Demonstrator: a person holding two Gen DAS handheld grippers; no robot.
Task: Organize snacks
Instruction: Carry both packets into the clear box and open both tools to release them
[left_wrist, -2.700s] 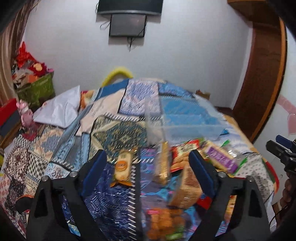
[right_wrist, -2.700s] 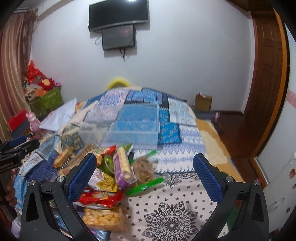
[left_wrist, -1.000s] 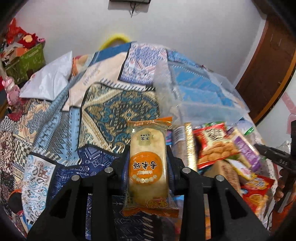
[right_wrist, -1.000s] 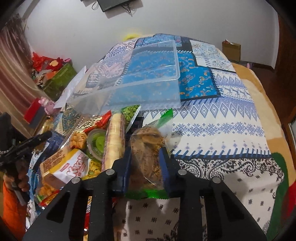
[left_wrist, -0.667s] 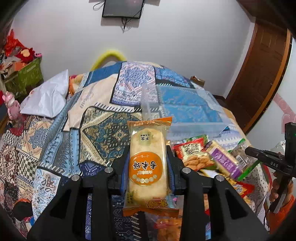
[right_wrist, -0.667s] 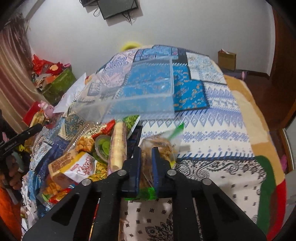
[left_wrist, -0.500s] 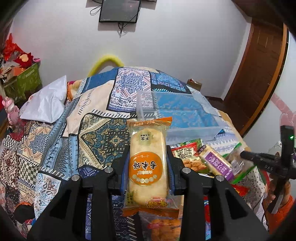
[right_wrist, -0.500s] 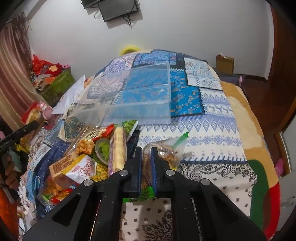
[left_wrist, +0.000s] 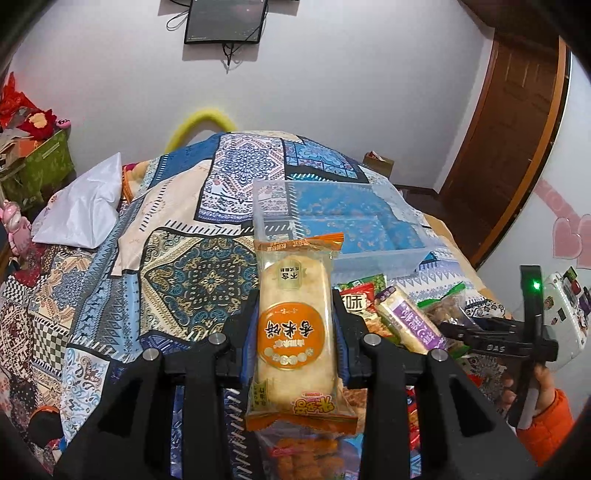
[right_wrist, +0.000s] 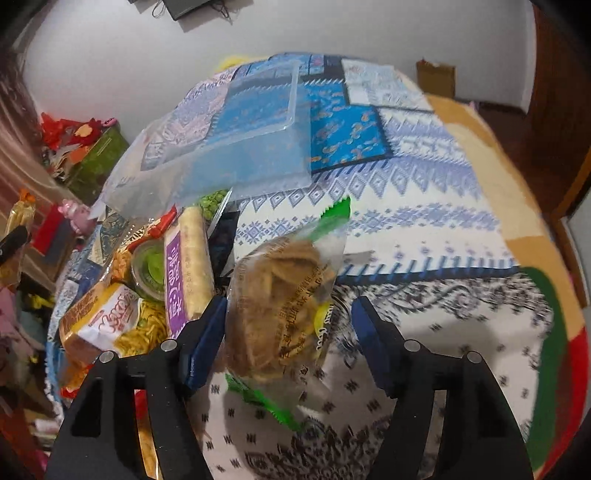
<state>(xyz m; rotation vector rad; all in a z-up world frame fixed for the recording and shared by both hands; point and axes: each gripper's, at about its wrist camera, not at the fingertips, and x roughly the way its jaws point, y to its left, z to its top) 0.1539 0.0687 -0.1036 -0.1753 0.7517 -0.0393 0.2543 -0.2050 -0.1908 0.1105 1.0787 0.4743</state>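
- In the left wrist view we see the left gripper (left_wrist: 295, 325) clenched on a rice cracker packet (left_wrist: 297, 332), orange-labelled and standing upright between the two pads, lifted clear above the bed (left_wrist: 184, 266).
- Beyond the packet a clear plastic bin (left_wrist: 369, 225) sits on the patchwork bedspread, toward the far right part of the bed.
- Between the bin and the near edge of the bed lies a snack pile (left_wrist: 391, 314); a purple-labelled cracker roll (left_wrist: 408, 325) lies in it, just right of the held packet.
- At the right edge of this view we see the right gripper (left_wrist: 491, 336) side on, held by a hand (left_wrist: 543, 384) in an orange sleeve; its fingers are too small here to judge.
- In the right wrist view the right gripper (right_wrist: 288, 336) has its jaws opening. A clear bag of brown crisps (right_wrist: 280, 306) with green ends stands between them; its left side seems to touch the left pad, though motion blur makes that uncertain, and the right pad stands apart from it.
- The bag rests on the white patterned part of the bed (right_wrist: 424, 229), near the near edge.
- Left of the bag we see the snack pile (right_wrist: 129, 302) with the purple-labelled cracker roll (right_wrist: 188, 266) just beside the left finger.
- The clear plastic bin (right_wrist: 236, 133) lies beyond the pile, toward the far side of the bed.
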